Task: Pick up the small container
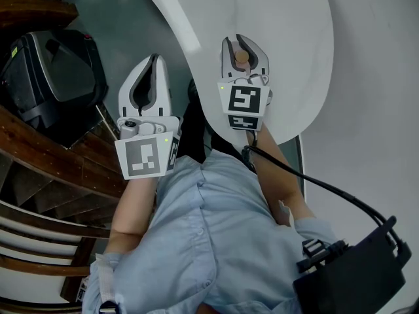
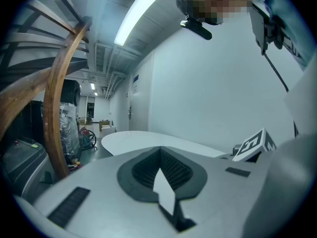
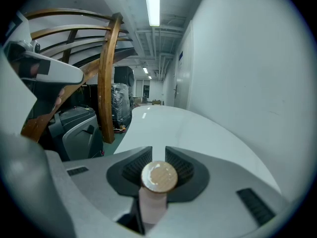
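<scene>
Right gripper [image 3: 158,152] over the white surface [image 1: 288,44]: jaws narrow, clamped on the small container [image 3: 159,176]. Left gripper [image 2: 159,150], beside the surface's edge: jaws together, holding nothing.

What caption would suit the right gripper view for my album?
Right gripper clamps a small container with a round tan lid, white table beyond.

We see the small container [image 1: 242,56] between the jaws of the right claw [image 1: 243,48], over the bench [image 1: 288,31] near its edge. The left claw [image 1: 149,77] lies left, off the bench (above the floor [image 1: 163,25]); a wooden frame [image 1: 59,162] and black case [image 1: 52,77] sit farther left.
</scene>
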